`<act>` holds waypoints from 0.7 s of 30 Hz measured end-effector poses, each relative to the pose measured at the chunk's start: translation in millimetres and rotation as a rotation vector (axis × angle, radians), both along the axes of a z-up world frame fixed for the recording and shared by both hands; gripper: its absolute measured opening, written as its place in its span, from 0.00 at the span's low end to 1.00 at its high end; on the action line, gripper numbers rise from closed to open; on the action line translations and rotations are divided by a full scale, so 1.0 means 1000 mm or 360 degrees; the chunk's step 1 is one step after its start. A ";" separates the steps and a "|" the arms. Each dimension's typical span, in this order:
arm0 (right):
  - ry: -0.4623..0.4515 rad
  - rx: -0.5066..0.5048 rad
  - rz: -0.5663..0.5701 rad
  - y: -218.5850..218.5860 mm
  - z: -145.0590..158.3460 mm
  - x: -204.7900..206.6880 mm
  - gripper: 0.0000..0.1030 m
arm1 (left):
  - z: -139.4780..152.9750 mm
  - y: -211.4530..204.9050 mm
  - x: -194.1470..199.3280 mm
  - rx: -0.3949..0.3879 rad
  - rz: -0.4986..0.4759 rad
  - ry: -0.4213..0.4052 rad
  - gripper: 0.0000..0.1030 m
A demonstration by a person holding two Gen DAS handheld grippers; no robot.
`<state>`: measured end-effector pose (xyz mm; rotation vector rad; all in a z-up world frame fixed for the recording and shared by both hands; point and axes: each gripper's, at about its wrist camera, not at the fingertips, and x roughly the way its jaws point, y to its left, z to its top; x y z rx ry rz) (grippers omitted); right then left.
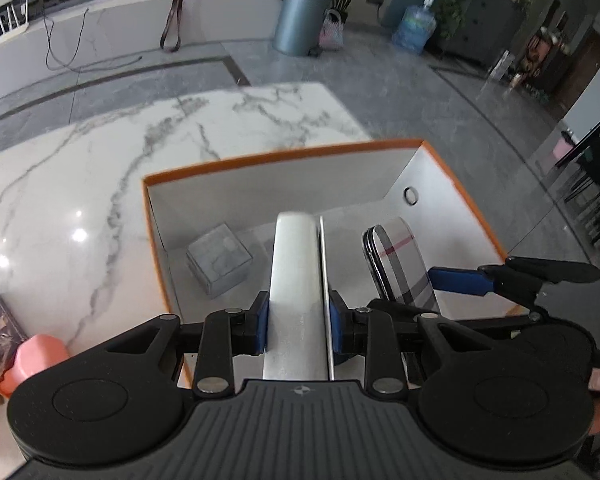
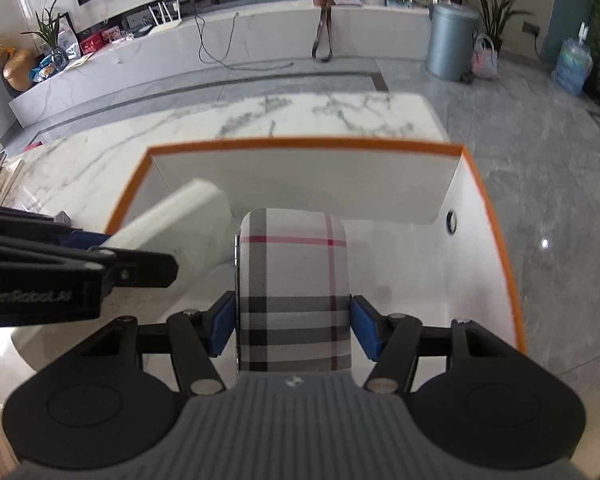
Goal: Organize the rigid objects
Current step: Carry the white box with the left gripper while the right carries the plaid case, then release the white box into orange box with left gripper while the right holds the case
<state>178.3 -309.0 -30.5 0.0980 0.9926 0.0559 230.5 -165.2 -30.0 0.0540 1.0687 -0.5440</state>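
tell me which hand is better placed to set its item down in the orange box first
Right, probably. The right gripper holds the plaid case over bare floor of the box; the left gripper's white box hangs beside a grey cube.

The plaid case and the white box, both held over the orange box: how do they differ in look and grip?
The plaid case has rounded corners and a check of grey and red lines; the white box is plain, with straighter edges. The right gripper clamps the plaid case across a broad face; the left gripper clamps the white box across a narrower one. Both hang over the orange box.
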 end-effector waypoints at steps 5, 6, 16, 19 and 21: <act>0.0080 0.0039 0.0007 -0.003 -0.021 0.009 0.59 | -0.024 -0.003 0.007 0.0036 0.0013 0.0092 0.32; 0.0090 0.0034 0.0010 -0.003 -0.024 0.010 0.59 | -0.027 -0.003 0.007 0.0042 0.0012 0.0099 0.32; 0.0164 0.0018 -0.0017 -0.006 -0.045 0.014 0.59 | -0.035 -0.013 0.016 0.0130 -0.0021 0.0089 0.32; 0.0167 0.0017 -0.0014 -0.004 -0.047 0.014 0.59 | -0.035 -0.017 0.019 0.0153 -0.0015 0.0115 0.32; 0.0164 0.0022 -0.0011 -0.004 -0.045 0.013 0.59 | -0.035 -0.016 0.018 0.0135 -0.0012 0.0157 0.32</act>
